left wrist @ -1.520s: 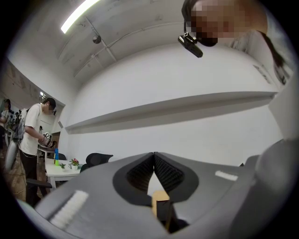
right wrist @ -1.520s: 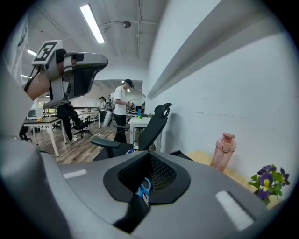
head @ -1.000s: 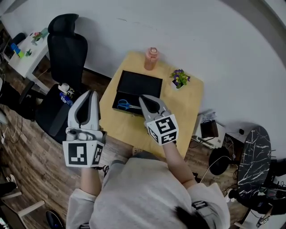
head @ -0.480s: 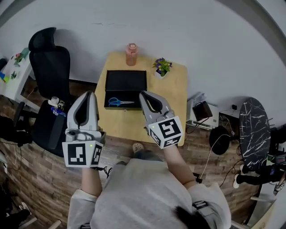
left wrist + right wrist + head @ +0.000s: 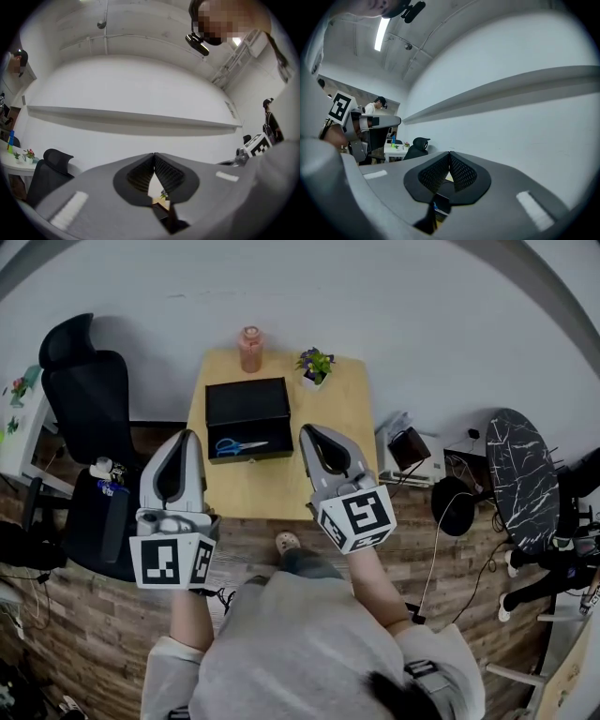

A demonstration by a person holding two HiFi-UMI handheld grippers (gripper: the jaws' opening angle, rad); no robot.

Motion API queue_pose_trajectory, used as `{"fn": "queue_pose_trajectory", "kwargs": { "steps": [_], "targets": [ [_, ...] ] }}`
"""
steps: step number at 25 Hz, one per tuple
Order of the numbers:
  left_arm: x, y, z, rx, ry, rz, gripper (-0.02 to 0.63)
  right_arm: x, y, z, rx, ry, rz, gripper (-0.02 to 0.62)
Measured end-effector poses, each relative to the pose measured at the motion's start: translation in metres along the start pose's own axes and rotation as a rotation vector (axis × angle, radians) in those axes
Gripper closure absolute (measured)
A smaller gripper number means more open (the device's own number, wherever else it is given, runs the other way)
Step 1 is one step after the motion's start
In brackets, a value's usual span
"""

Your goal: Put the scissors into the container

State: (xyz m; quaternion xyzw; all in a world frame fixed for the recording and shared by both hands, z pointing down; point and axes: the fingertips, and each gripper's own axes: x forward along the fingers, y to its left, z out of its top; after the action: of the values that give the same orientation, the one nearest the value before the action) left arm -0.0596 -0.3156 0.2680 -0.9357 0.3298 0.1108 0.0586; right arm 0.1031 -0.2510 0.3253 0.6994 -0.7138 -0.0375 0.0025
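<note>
Blue-handled scissors lie inside the black container, along its front side, on the wooden table. Both grippers are held up in front of the person, short of the table's near edge and apart from the container. The left gripper is shut with nothing in it; in the left gripper view its ribbed pads meet at the tip. The right gripper is also shut and empty, to the right of the container. The right gripper view shows its jaws closed tip to tip, with the other gripper at the left.
An orange bottle and a small potted plant stand at the table's back edge. A black office chair is left of the table. A round marble table and bags are on the right, over wood flooring.
The right gripper has drawn back from the container and the head has pulled away, so the table looks smaller and farther. The scissors stay in the container. Both grippers remain shut.
</note>
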Motion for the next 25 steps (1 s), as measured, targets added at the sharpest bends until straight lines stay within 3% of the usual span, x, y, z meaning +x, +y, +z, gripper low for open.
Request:
{"fn": "queue_pose_trajectory", "kwargs": {
  "steps": [14,25],
  "targets": [
    [-0.036,-0.005,0.007,-0.018,-0.002,-0.059,0.548,-0.058,0.006,0.029,-0.001,-0.079,-0.181,0.591],
    [-0.064,0.01,0.012,-0.017,-0.006,-0.032,0.548,-0.066,0.029,0.034,0.007,-0.09,-0.183,0.591]
  ]
}}
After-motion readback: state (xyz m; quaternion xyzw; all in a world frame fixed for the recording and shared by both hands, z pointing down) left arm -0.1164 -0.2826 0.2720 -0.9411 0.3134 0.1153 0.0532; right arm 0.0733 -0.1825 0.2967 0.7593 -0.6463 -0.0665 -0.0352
